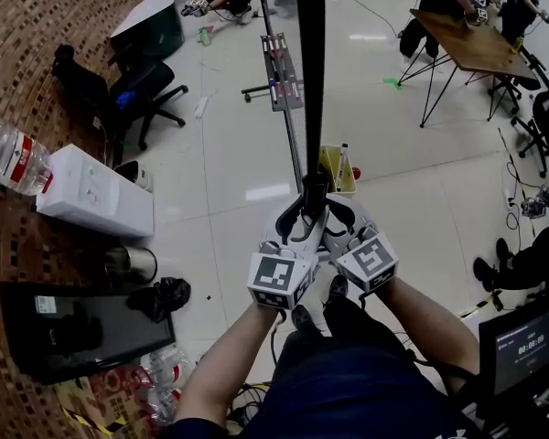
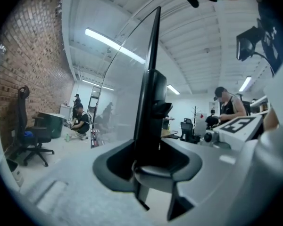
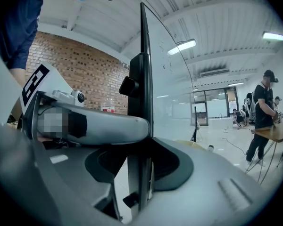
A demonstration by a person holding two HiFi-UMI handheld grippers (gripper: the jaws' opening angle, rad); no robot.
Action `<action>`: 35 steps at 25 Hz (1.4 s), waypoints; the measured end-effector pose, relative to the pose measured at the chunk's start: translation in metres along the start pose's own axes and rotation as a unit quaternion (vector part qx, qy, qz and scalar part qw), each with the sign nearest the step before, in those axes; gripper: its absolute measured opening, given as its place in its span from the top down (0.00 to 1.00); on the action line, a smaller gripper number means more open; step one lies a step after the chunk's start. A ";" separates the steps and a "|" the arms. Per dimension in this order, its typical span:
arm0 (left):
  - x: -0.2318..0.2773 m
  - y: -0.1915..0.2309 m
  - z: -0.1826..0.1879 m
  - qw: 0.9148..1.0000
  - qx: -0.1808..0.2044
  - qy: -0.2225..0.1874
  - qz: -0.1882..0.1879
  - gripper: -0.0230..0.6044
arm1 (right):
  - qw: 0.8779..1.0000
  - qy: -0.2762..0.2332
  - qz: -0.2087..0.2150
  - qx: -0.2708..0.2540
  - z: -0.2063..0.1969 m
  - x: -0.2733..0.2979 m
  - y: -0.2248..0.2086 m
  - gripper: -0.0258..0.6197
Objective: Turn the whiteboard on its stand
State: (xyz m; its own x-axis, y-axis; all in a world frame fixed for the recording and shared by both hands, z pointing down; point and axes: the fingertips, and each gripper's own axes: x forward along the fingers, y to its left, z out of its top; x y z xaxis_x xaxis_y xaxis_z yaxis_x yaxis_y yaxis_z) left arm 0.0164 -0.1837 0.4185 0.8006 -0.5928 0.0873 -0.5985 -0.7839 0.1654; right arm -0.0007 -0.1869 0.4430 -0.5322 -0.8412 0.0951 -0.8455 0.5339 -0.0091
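I have both claws on the whiteboard (image 1: 309, 80), which I see edge-on, a dark strip running away from me over the pale floor (image 1: 229, 181). My left claw (image 1: 297, 219) is clamped on the board's dark frame edge, and its own view shows the frame standing upright between the jaws (image 2: 148, 102). My right claw (image 1: 335, 225) grips the same edge just beside the left one, and its view shows the frame (image 3: 141, 79) pinched between the jaws. The two claws touch or nearly touch each other. The marker tray (image 1: 282, 71) sticks out on the left face of the board, and a foot of the stand (image 1: 256, 90) shows on the floor below it.

I judge the turning step is in hand: the grip is made and the board has to be swung. The next move calls for both claws to push the edge the same way, together and with firm grips, so that the board pivots on its stand and the stand itself does not drag or tip
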 end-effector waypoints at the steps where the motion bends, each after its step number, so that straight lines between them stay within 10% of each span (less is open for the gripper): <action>1: -0.006 -0.006 -0.001 1.000 -0.003 -0.003 -0.004 0.69 | 1.000 0.001 -0.001 -0.002 0.000 -0.007 0.006 0.71; 21: -0.118 -0.090 -0.021 0.997 -0.008 0.001 0.071 0.69 | 0.999 -0.016 0.040 -0.001 -0.017 -0.100 0.114 0.72; 35: -0.179 -0.154 -0.038 0.999 -0.024 -0.005 0.024 0.69 | 1.000 0.009 0.025 -0.003 -0.019 -0.170 0.169 0.72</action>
State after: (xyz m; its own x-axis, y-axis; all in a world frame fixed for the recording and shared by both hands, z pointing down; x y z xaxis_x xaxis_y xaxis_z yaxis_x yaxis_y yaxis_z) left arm -0.0333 0.0498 0.4149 0.7709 -0.6311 0.0864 -0.6334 -0.7451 0.2090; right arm -0.0522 0.0478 0.4442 -0.5733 -0.8115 0.1129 -0.8173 0.5761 -0.0089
